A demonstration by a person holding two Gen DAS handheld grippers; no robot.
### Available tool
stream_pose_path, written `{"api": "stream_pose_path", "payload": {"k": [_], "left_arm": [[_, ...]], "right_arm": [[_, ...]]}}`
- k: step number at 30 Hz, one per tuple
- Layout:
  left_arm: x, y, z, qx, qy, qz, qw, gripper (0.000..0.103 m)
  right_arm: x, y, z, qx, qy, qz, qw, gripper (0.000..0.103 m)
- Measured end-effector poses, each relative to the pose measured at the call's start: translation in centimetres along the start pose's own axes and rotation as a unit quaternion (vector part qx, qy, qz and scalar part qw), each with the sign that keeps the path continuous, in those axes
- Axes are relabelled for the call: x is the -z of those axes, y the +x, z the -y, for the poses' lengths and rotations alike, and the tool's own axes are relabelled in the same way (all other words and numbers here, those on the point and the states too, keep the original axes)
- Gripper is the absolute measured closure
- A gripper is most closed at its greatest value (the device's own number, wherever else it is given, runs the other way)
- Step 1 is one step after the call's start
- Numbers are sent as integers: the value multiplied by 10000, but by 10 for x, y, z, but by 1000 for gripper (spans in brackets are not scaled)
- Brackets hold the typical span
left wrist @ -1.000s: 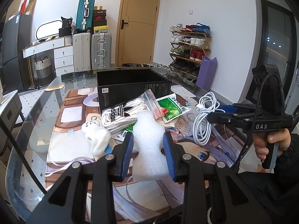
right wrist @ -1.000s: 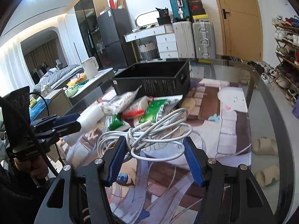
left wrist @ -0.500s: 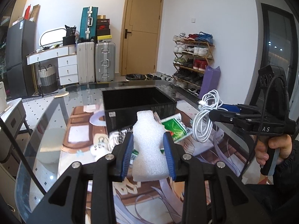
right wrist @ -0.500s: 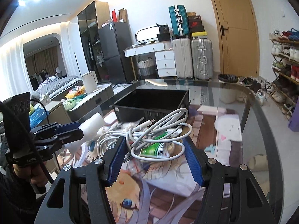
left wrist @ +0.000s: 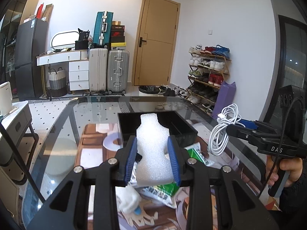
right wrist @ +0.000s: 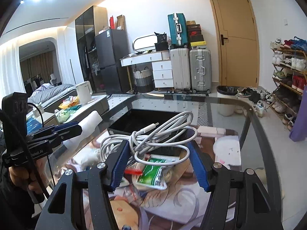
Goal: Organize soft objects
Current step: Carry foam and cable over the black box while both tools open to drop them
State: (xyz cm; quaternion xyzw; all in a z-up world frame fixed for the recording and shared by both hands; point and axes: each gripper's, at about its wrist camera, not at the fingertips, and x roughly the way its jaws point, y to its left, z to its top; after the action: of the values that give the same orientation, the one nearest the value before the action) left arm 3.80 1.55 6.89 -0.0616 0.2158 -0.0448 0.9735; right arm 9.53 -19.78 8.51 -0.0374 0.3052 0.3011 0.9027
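My left gripper [left wrist: 153, 143] is shut on a white foam piece [left wrist: 152, 153], held above the table in front of the black box [left wrist: 184, 128]. In the right wrist view the same foam piece [right wrist: 90, 123] shows at the left in the left gripper [right wrist: 76, 129]. My right gripper [right wrist: 158, 146] is shut on a coiled white cable [right wrist: 153, 136], lifted over the table; the cable [left wrist: 222, 132] also hangs at the right of the left wrist view from the right gripper [left wrist: 229, 129]. The black box [right wrist: 138, 118] lies just beyond the cable.
Green snack packets [right wrist: 154, 171] [left wrist: 198, 155], a white sock [left wrist: 127, 201] and clear bags lie on the glass table [left wrist: 63, 126] with its printed mat. Suitcases [left wrist: 107, 72], a drawer unit, a shoe rack [left wrist: 207, 72] and a door stand beyond. A hand [left wrist: 285, 170] grips the right handle.
Both grippers have risen off the table with the foam piece and the cable and moved toward the black box. The pile of packets now sits lower in both views.
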Motion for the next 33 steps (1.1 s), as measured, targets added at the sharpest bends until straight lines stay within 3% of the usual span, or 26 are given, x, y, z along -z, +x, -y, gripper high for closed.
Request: {"api": "stream_pose_path", "payload": {"k": [18, 33], "left_arm": [[-28, 38, -10, -160, -237, 22, 9996, 72], [-38, 74, -11, -270, -301, -132, 9991, 72]], "right_arm": [[-40, 42, -3, 590, -143, 43, 9981, 41], [-55, 95, -5, 745, -489, -208, 9958, 41]]}}
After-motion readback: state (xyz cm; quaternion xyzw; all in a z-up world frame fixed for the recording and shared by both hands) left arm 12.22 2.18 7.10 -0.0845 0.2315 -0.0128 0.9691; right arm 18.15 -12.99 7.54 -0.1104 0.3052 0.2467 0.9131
